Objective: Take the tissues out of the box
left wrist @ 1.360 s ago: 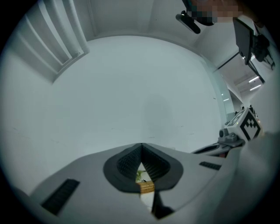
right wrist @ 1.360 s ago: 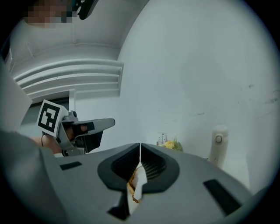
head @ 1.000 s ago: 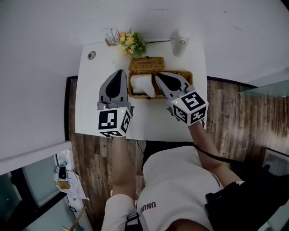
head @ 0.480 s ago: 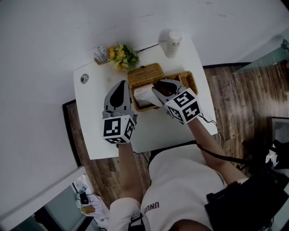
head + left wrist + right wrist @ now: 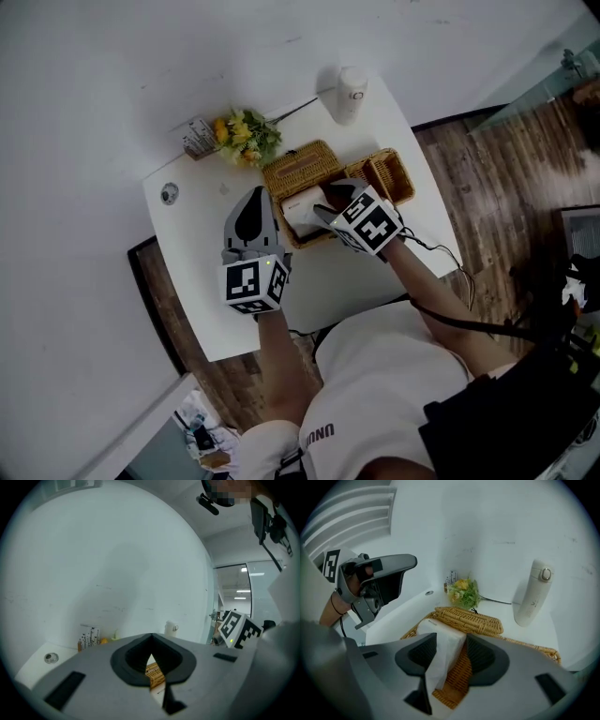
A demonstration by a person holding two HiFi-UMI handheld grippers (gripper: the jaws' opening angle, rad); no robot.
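Observation:
A wicker tissue box [image 5: 382,174] lies open on the white table [image 5: 206,281], its wicker lid [image 5: 298,164] behind it. Inside lies a white tissue pack [image 5: 302,208] [image 5: 438,629]. My right gripper [image 5: 328,199] [image 5: 452,640] is right over the pack. Its jaws are opening, and a loose tissue sheet [image 5: 439,663] hangs in the gap between them. My left gripper [image 5: 251,195] [image 5: 151,644] hovers over the table just left of the box, shut and holding nothing.
Yellow flowers [image 5: 242,133] [image 5: 463,591], a small card stand [image 5: 197,139] and a white bottle [image 5: 350,92] [image 5: 533,592] stand along the table's far edge by the wall. A round metal fitting [image 5: 169,194] sits at the far left corner.
The head view has swung round and the table now sits tilted in it. The right gripper has drawn in over the tissue pack. The left gripper stays beside the box.

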